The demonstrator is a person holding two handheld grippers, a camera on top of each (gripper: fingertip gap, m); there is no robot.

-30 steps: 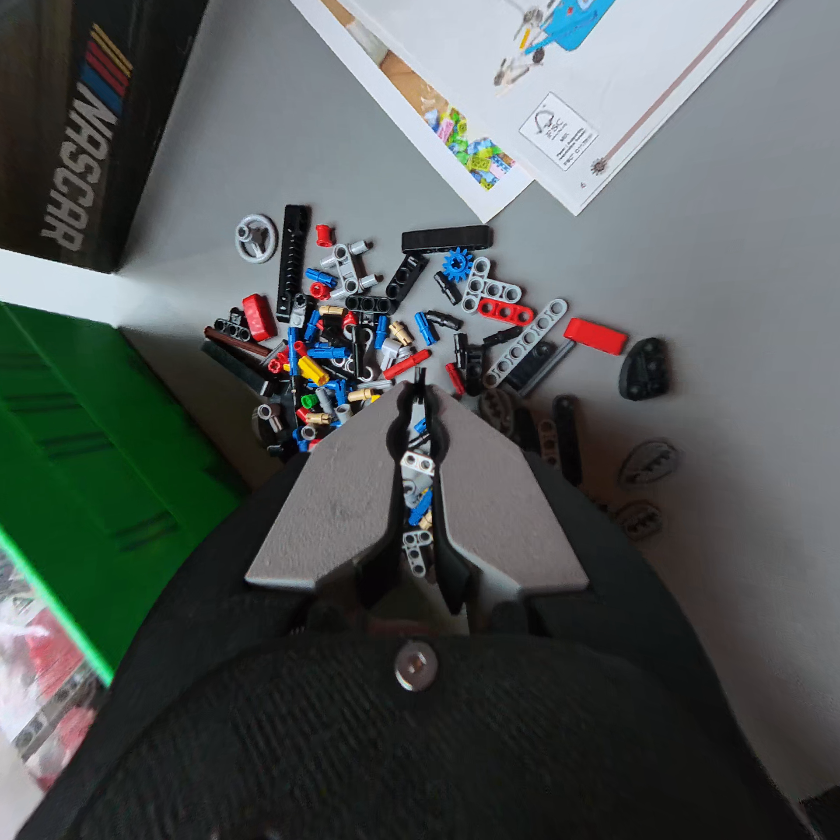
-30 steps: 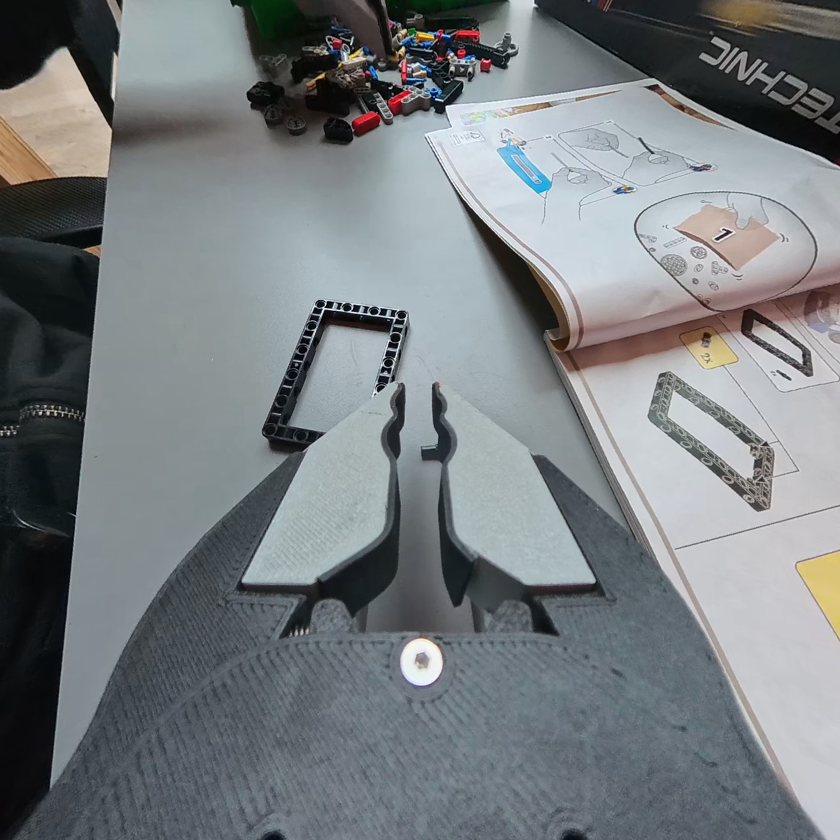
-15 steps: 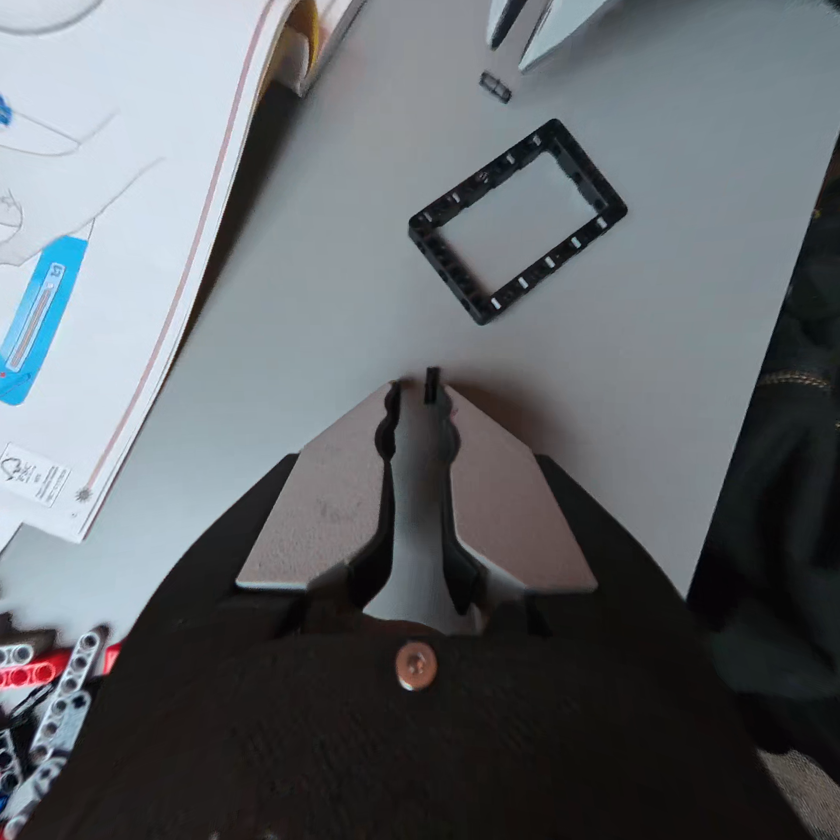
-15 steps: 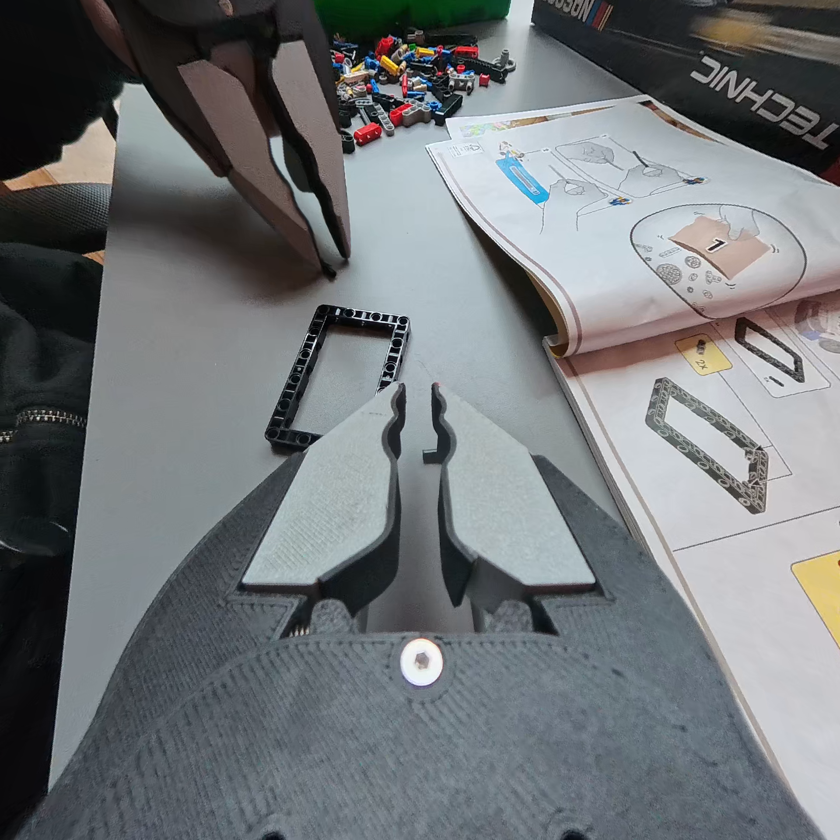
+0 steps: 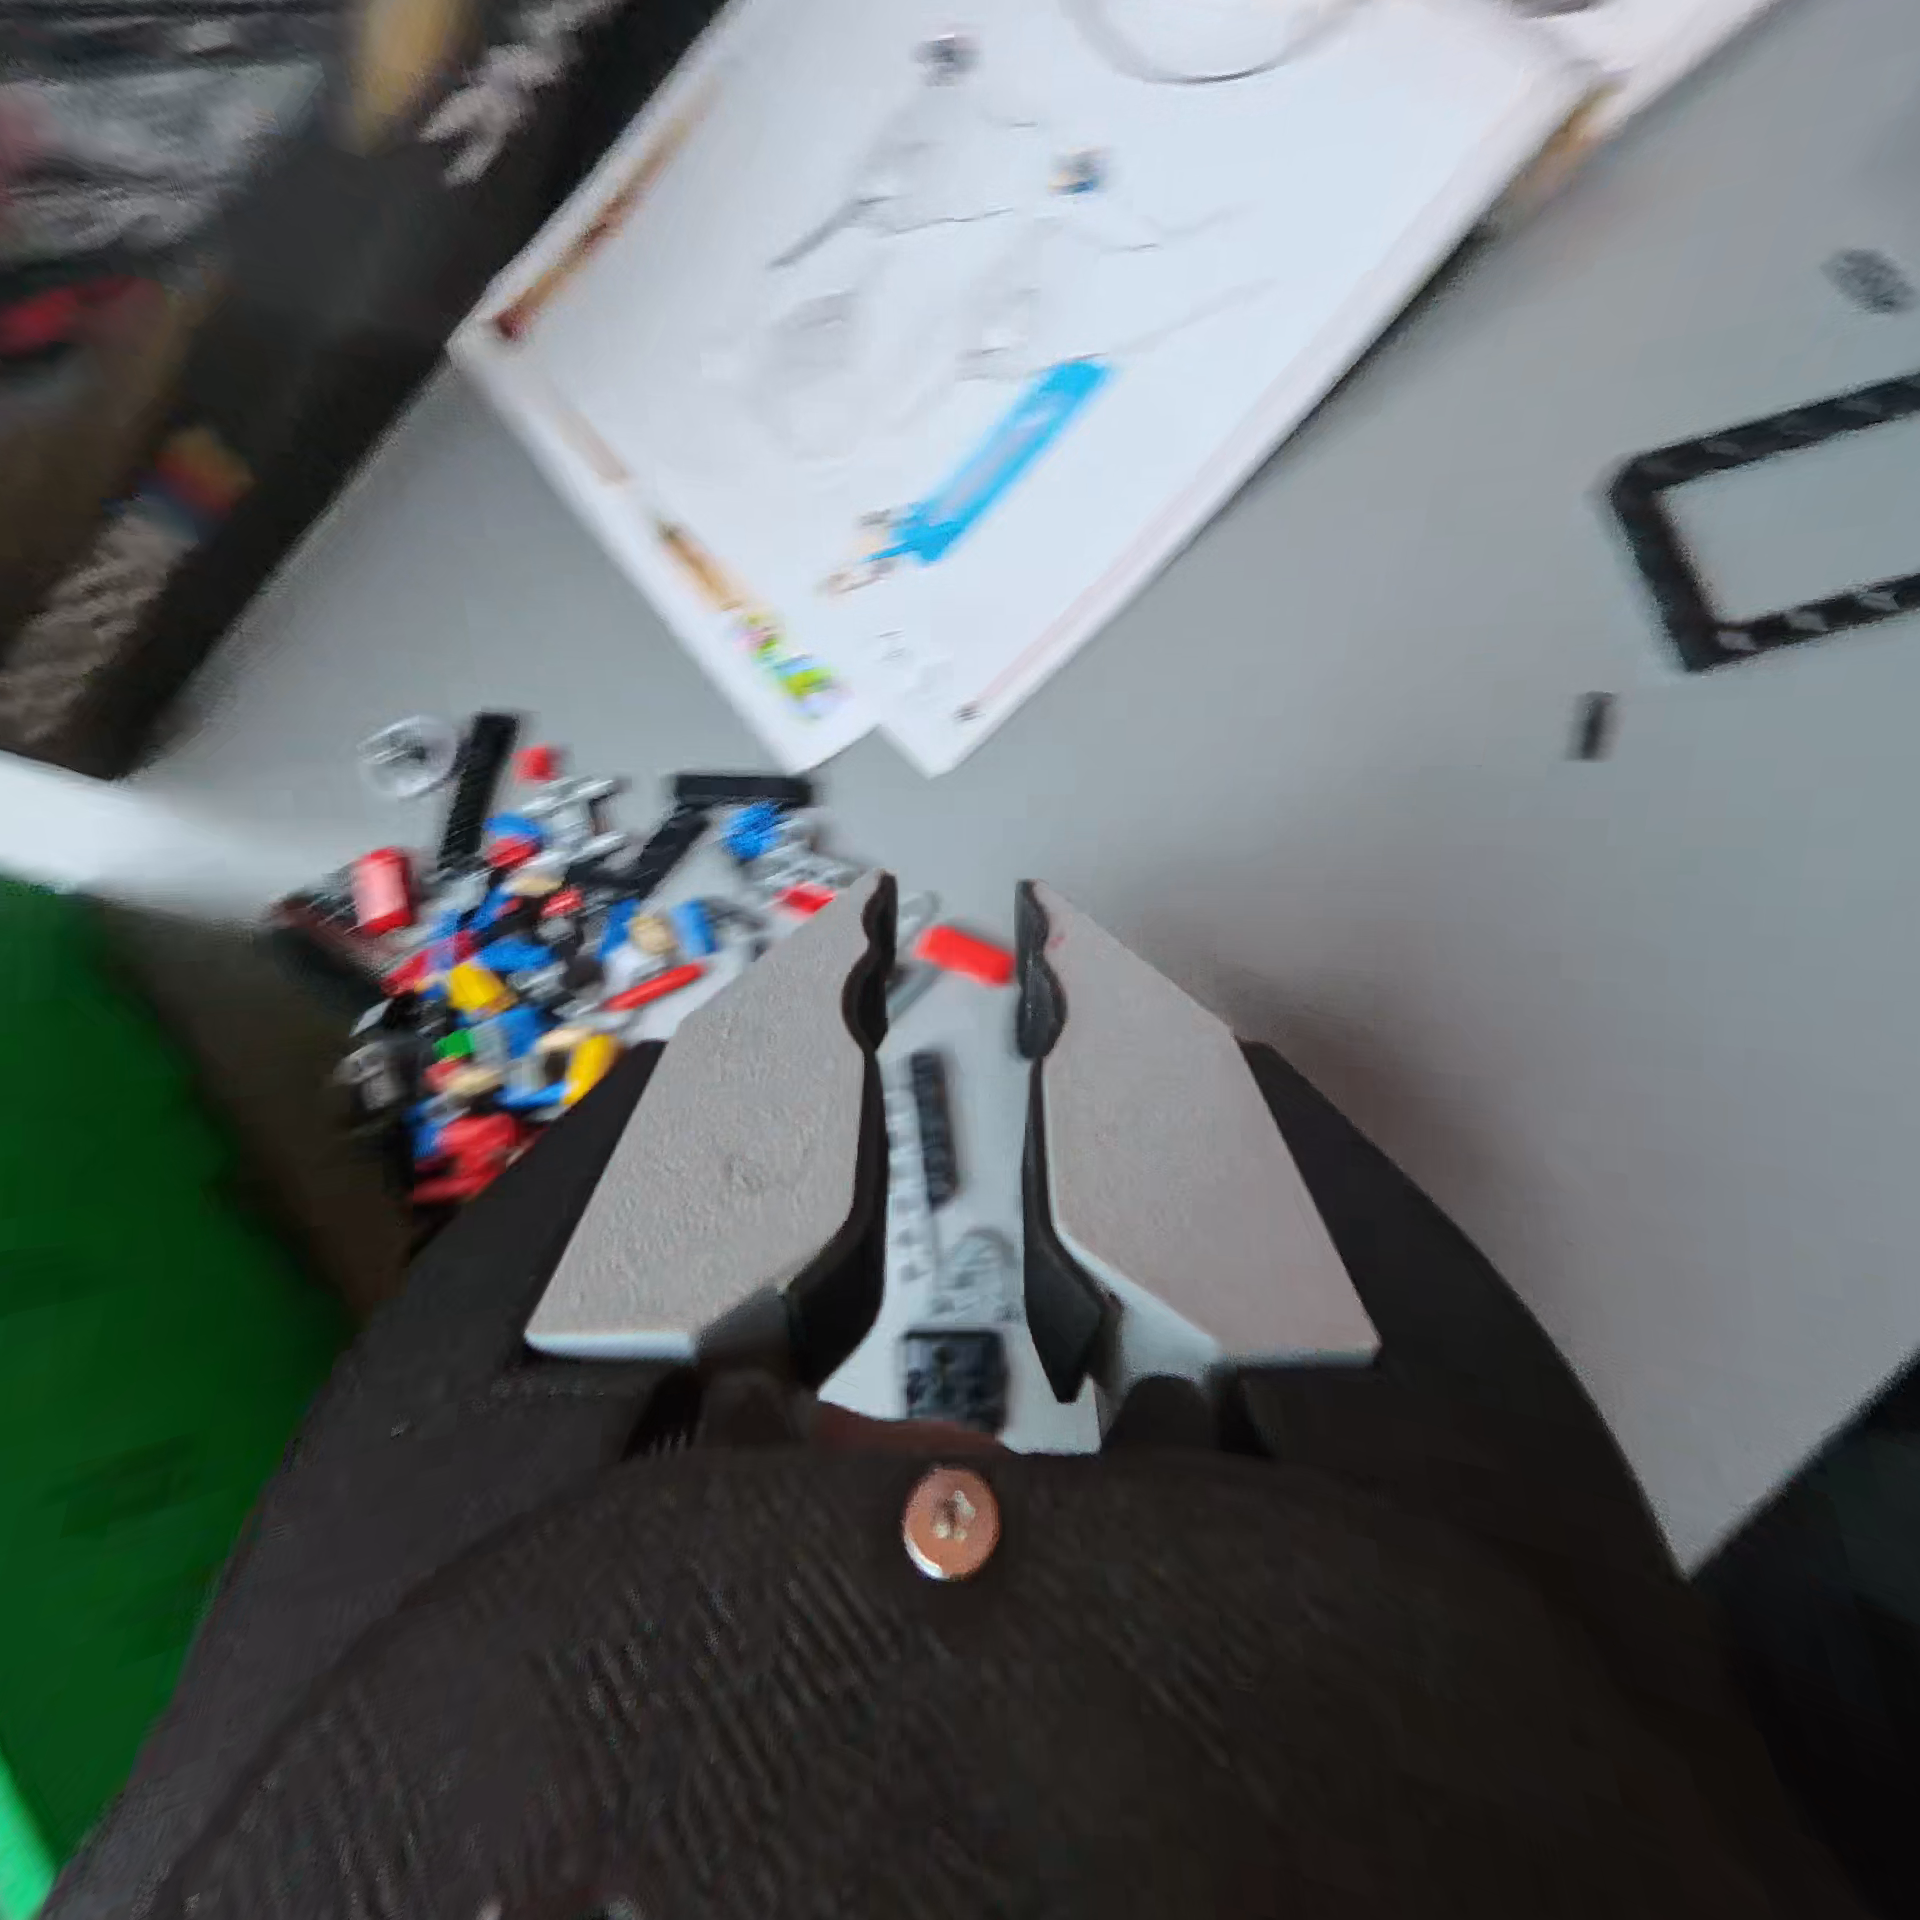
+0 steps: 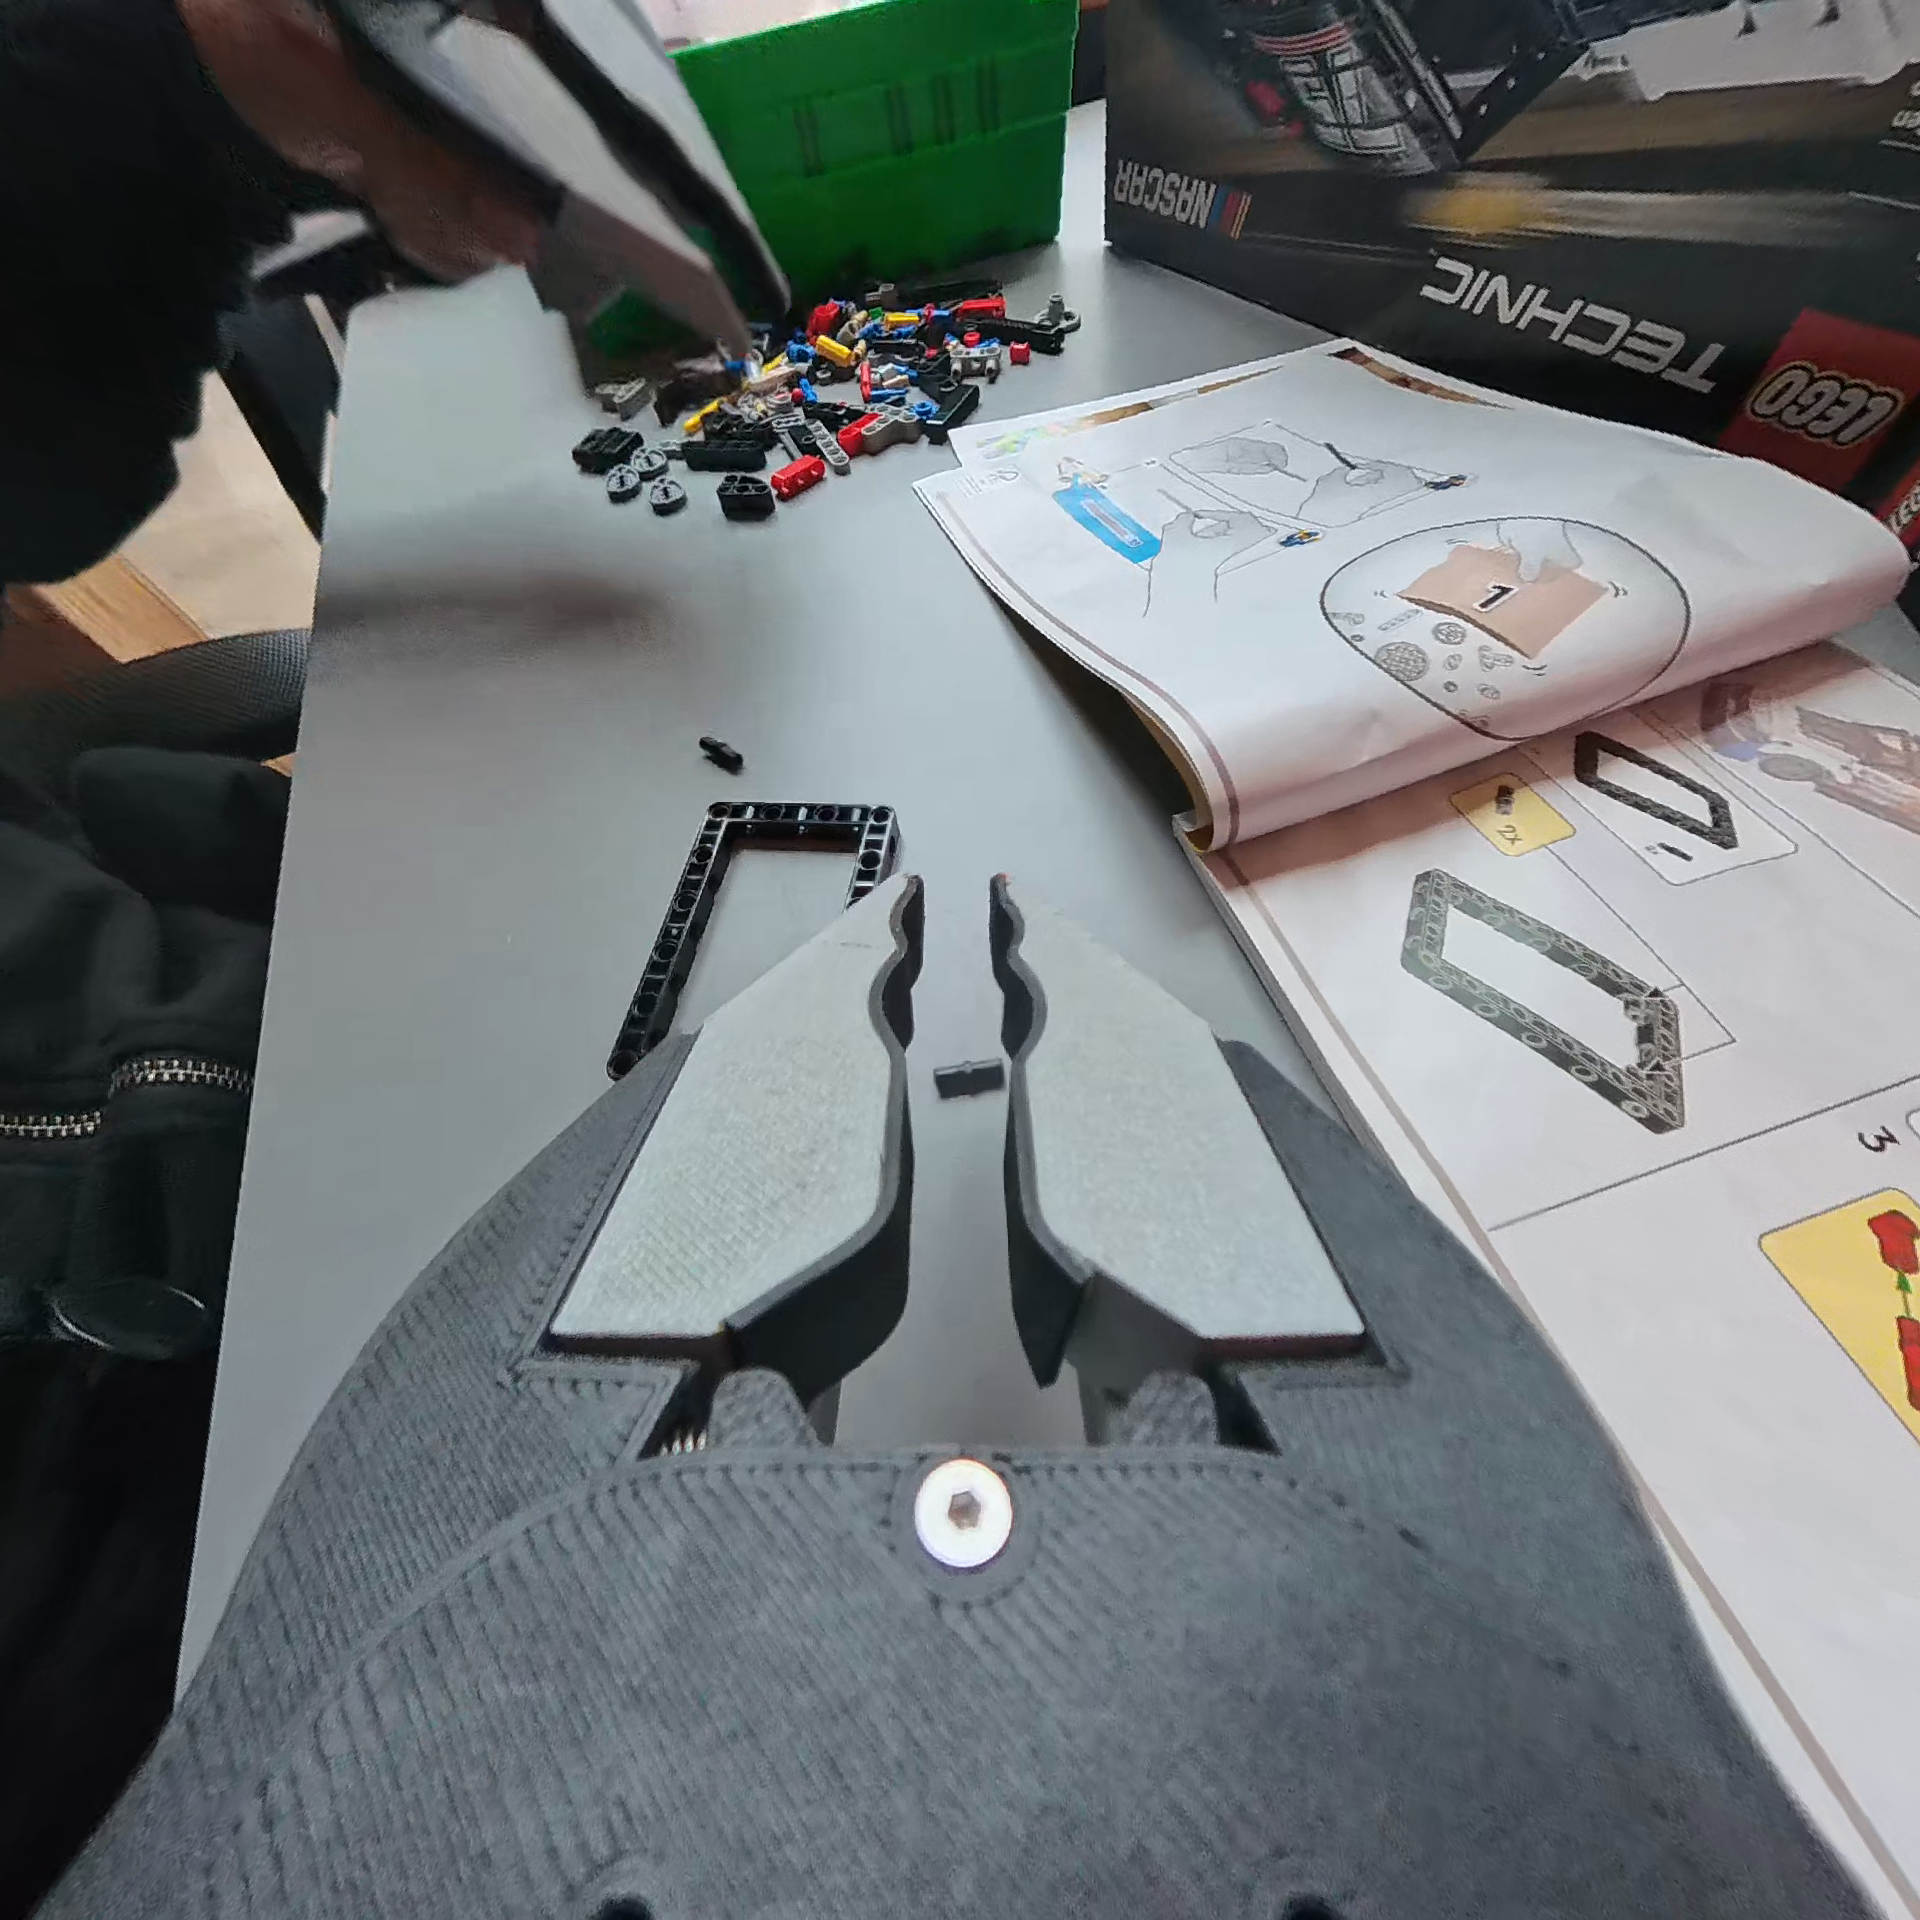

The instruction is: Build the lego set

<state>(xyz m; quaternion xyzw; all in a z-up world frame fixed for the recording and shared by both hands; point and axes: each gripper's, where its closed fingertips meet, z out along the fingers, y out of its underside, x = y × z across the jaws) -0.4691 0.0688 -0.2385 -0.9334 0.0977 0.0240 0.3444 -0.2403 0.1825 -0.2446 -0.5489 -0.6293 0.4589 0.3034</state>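
Hovering over the loose parts pile (image 5: 540, 966) at the far end of the grey table (image 6: 499, 665): left gripper (image 5: 948, 904), fingers spread with nothing between them, also showing blurred in the right wrist view beside the green bin (image 6: 894, 135). Hanging low over the table nearer the person: right gripper (image 6: 954, 899), fingers parted and gripping nothing. Lying flat just left of its tips: black rectangular frame (image 6: 769, 914). Resting on the table under the gap, close to the right finger: a small black pin (image 6: 968, 1078). Sitting apart, beyond the frame: a second pin (image 6: 721, 752), possibly the dark speck in the smeared left view. Spreading open at right: instruction booklet (image 6: 1455, 623), with the set's dark box (image 6: 1558, 187) standing behind.
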